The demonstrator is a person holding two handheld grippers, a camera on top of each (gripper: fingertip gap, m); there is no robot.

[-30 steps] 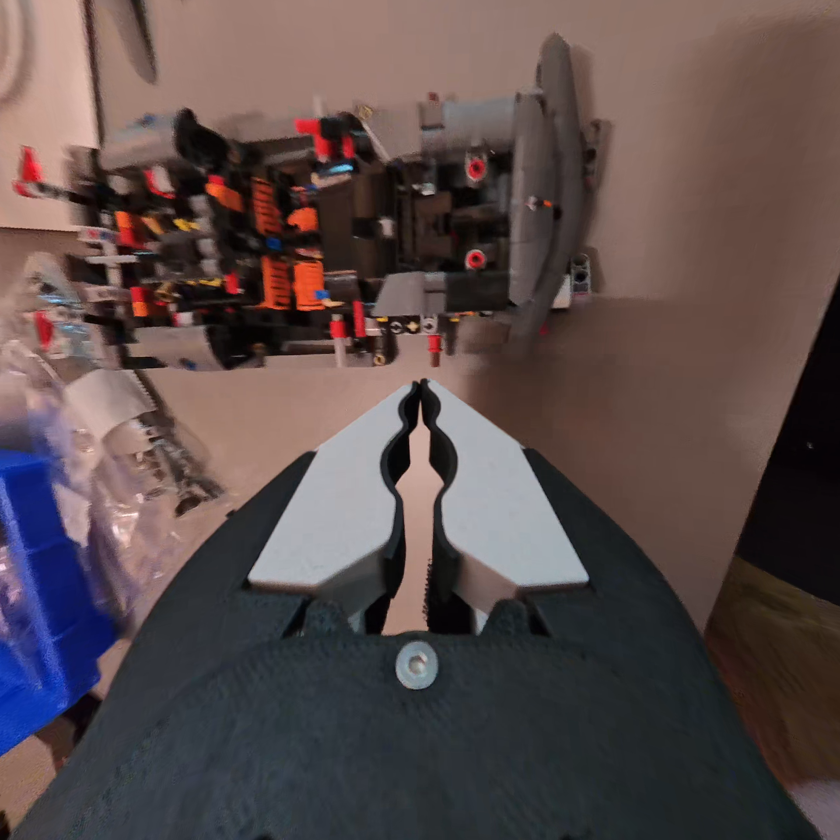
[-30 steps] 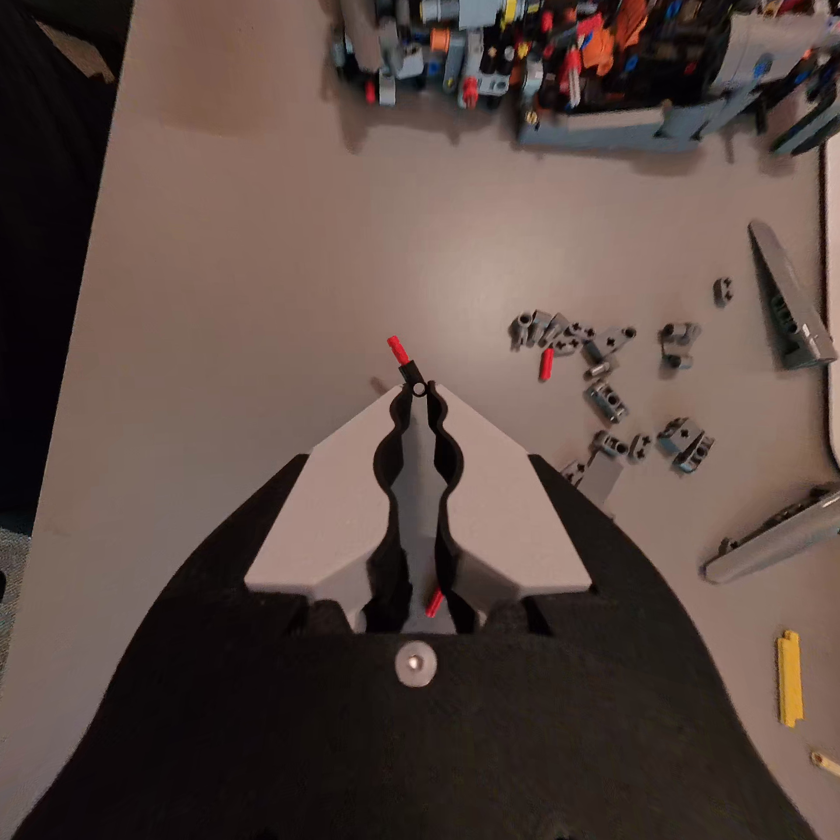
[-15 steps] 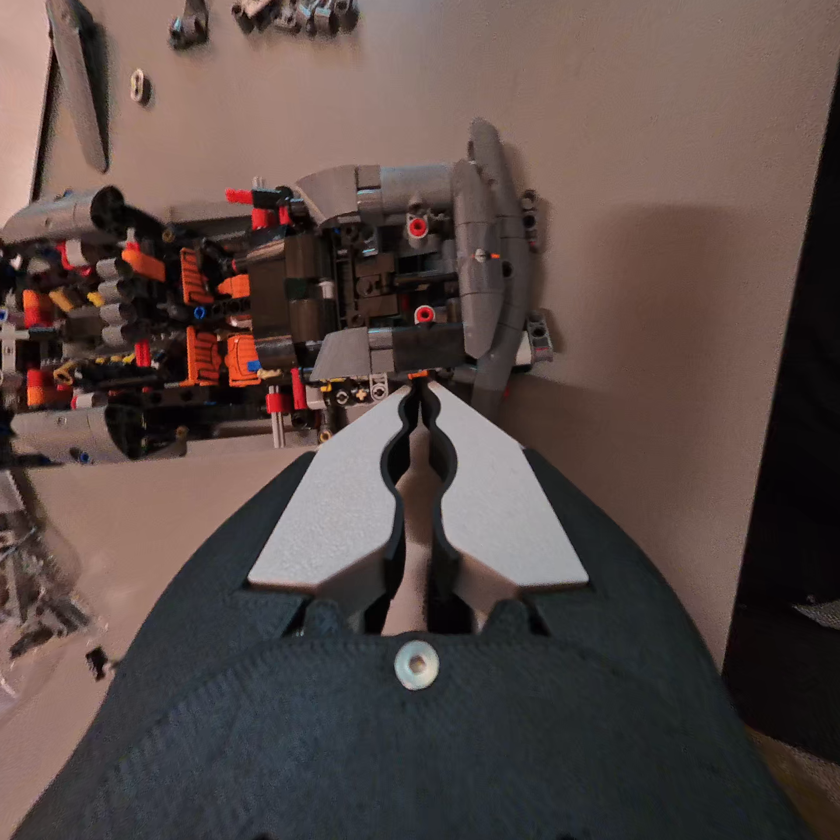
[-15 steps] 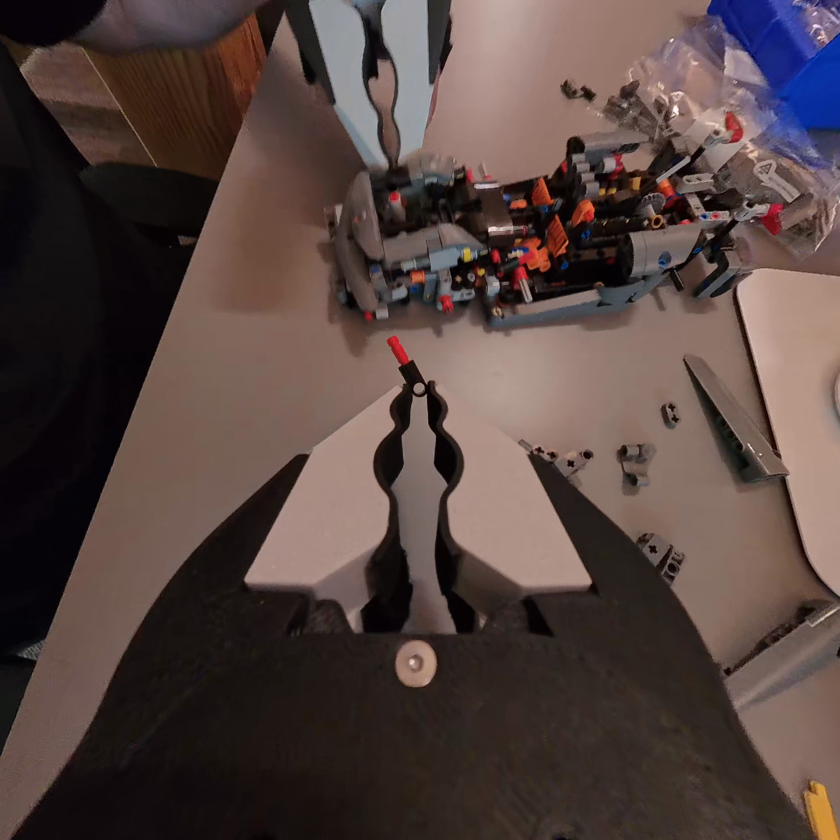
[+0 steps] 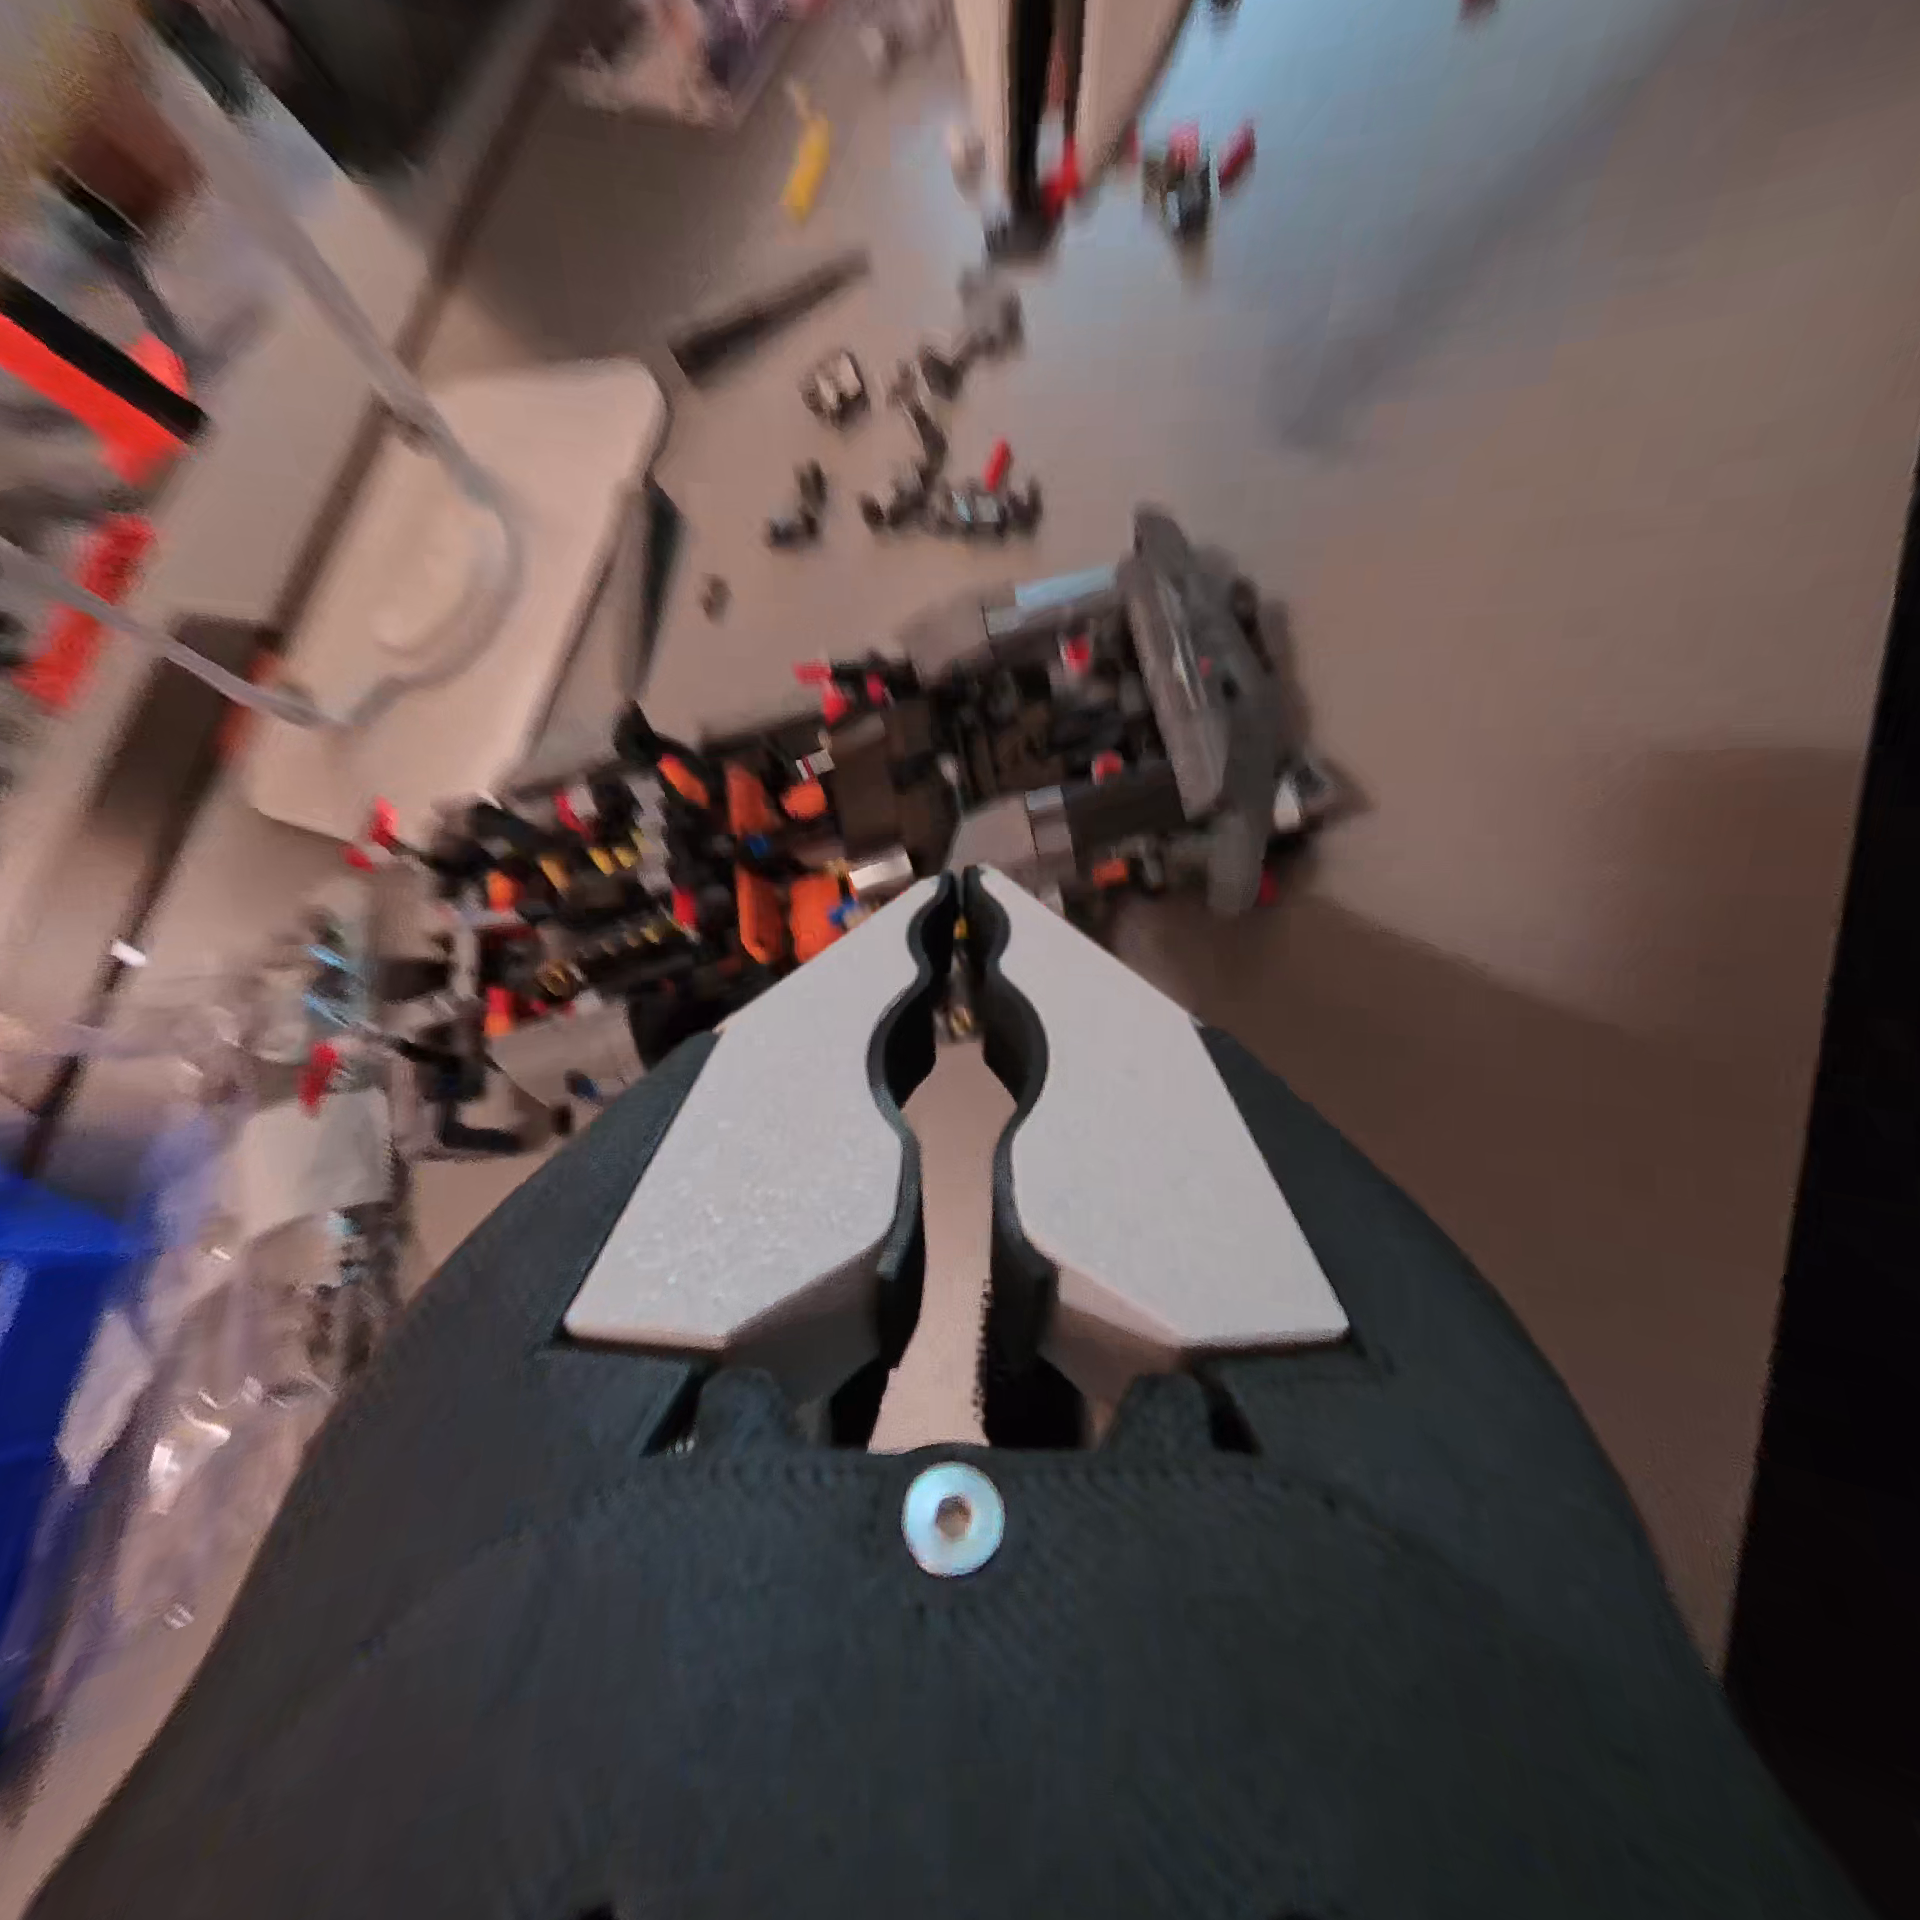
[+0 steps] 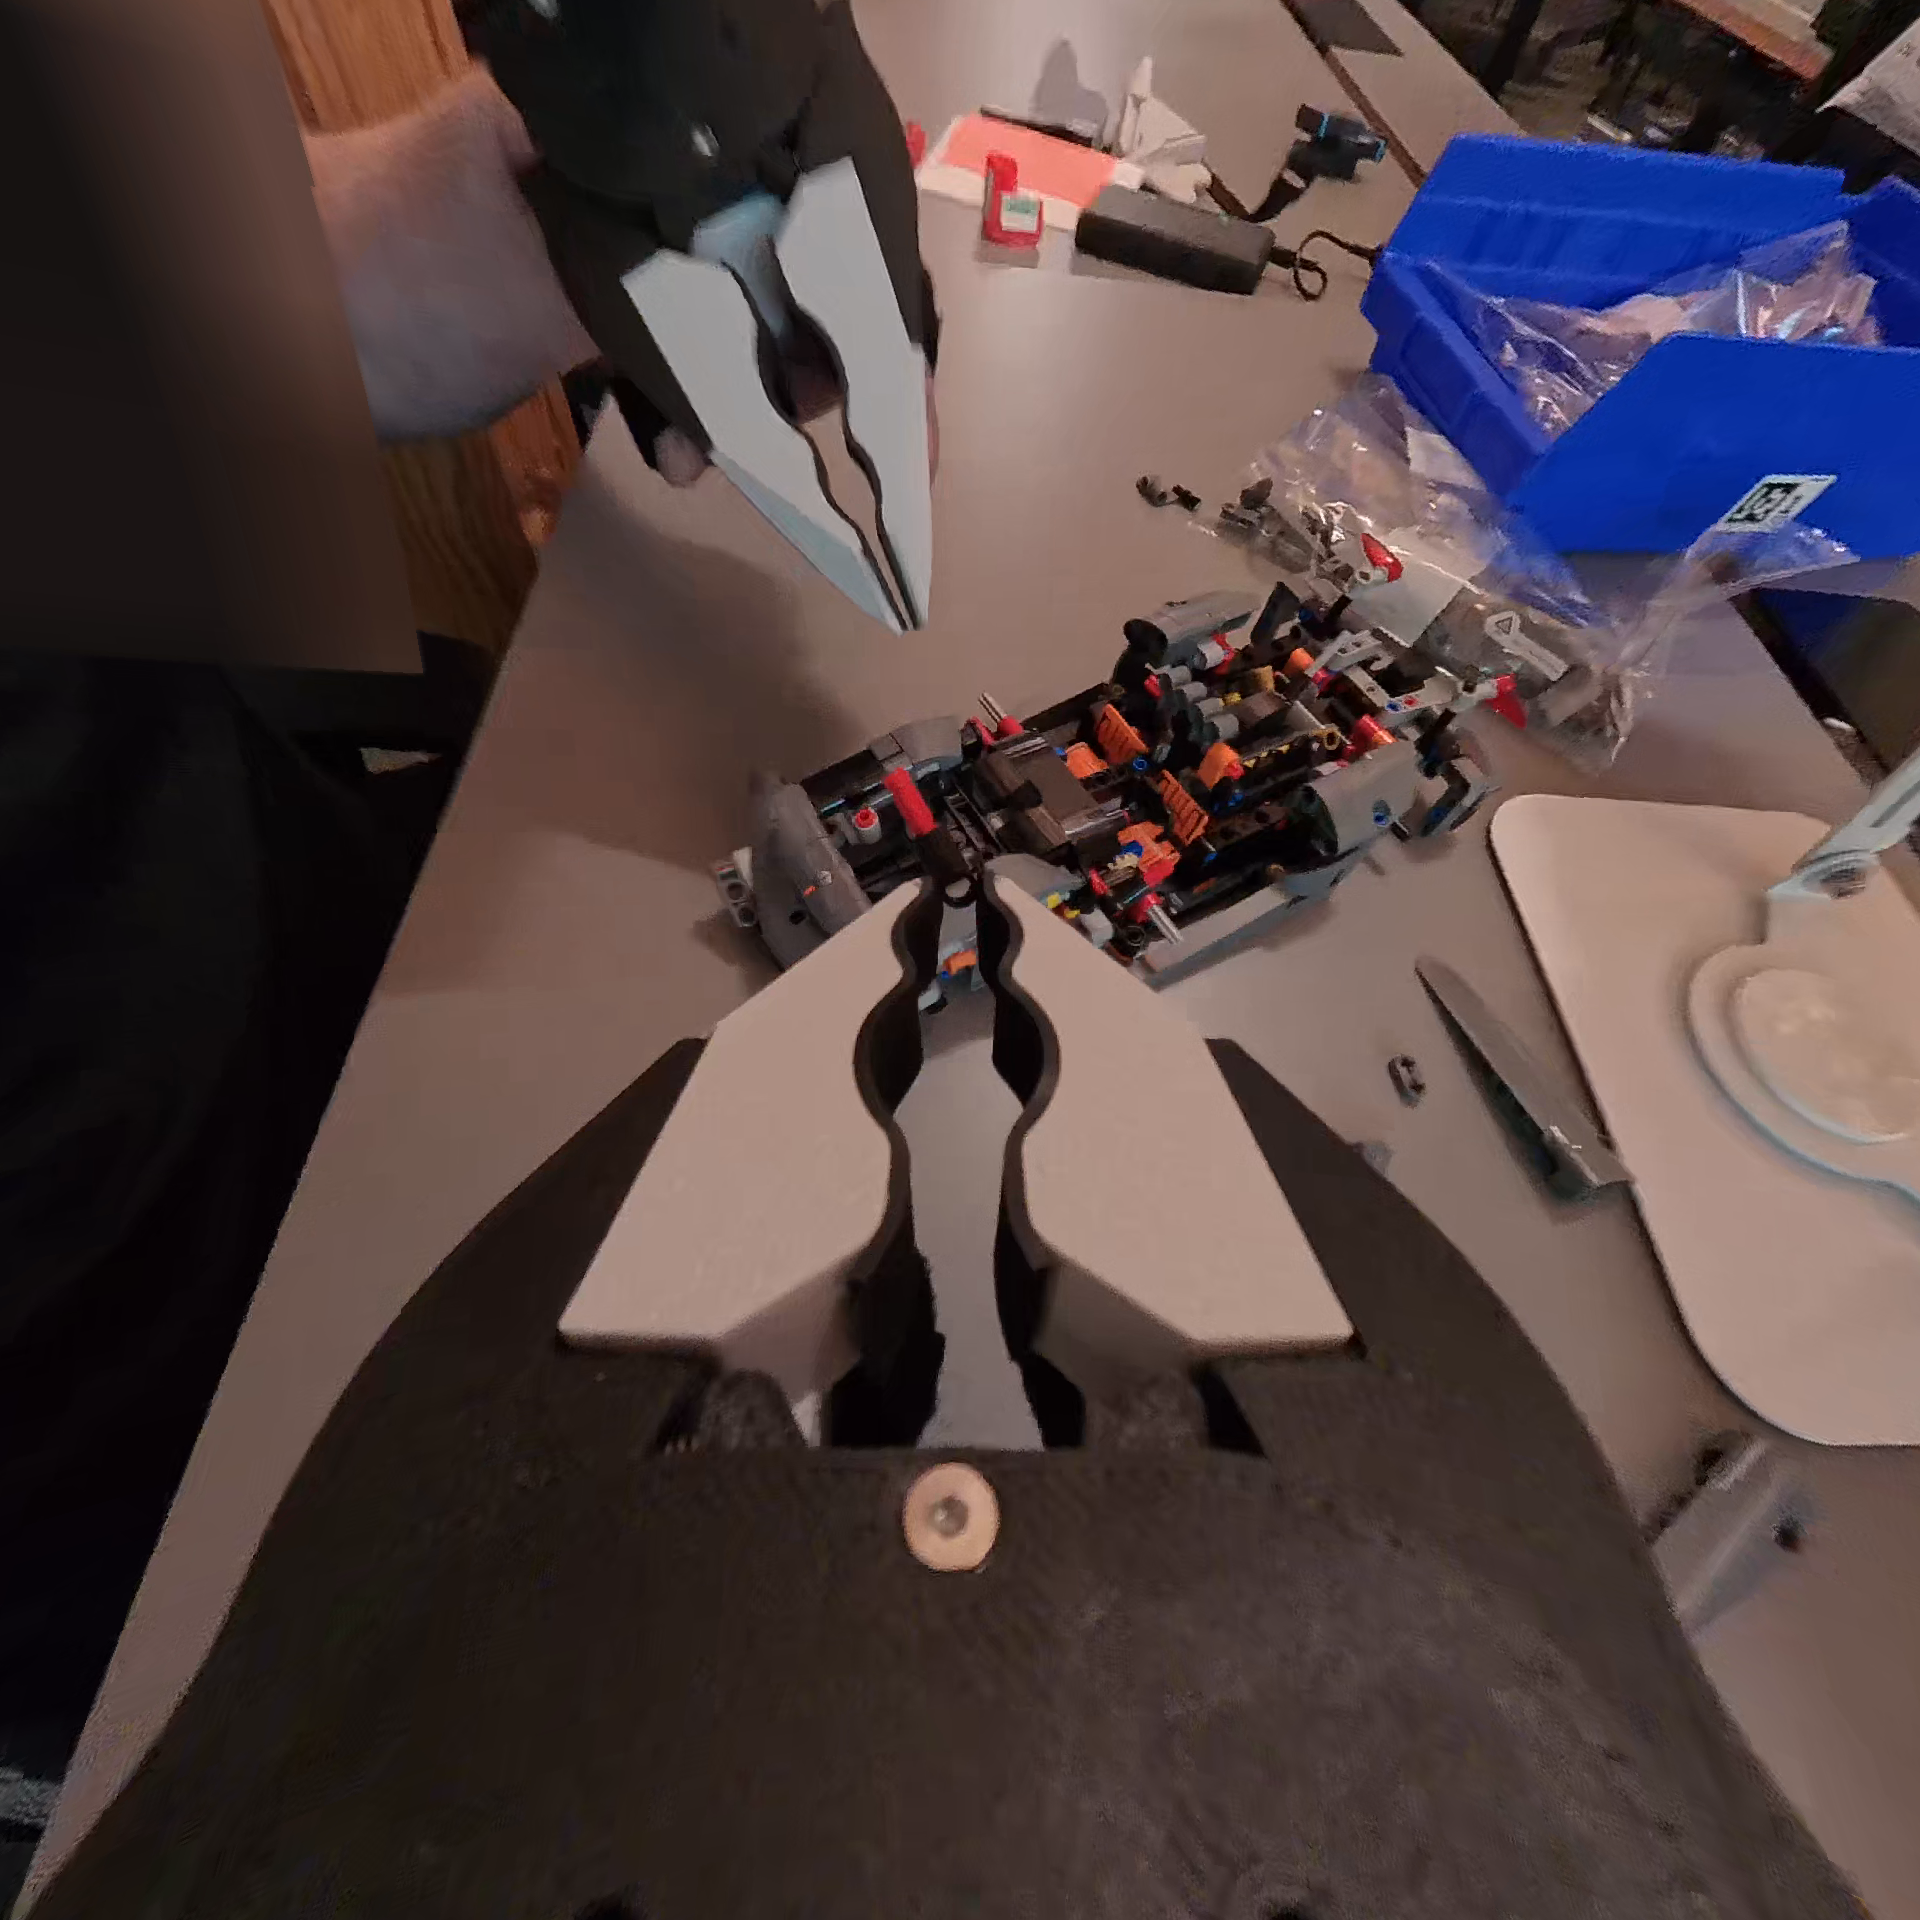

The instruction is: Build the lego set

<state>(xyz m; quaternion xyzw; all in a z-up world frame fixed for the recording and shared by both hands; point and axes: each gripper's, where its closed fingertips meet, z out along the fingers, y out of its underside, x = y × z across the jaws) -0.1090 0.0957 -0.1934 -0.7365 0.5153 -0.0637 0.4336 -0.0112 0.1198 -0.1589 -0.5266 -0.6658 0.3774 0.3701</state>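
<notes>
left wrist view: the picture is smeared, so details are rough. the left gripper (image 5: pixel 958 878) has its jaws drawn together with nothing seen between the tips, and it hangs above the table (image 5: pixel 1507 582) over the near side of a grey, black and orange brick-built vehicle (image 5: pixel 935 790). small loose grey parts (image 5: pixel 935 488) lie farther in, and what looks like a blue bin (image 5: pixel 62 1351) with clear plastic bags sits by the table's left edge.

right wrist view: the right gripper (image 6: pixel 951 888) is nipped narrow on a small black connector with a red pin (image 6: pixel 920 816) that sticks out past the tips, right over the vehicle's (image 6: pixel 1143 790) grey end near the table's (image 6: pixel 644 727) left edge. the left gripper (image 6: pixel 902 613) hovers above, tips closed, apart from the vehicle. blue bins (image 6: pixel 1621 270) and a clear bag (image 6: pixel 1507 582) stand toward the far right corner; a long grey panel piece (image 6: pixel 1507 1070) lies beside a pale mat (image 6: pixel 1683 1143) at the right edge.
</notes>
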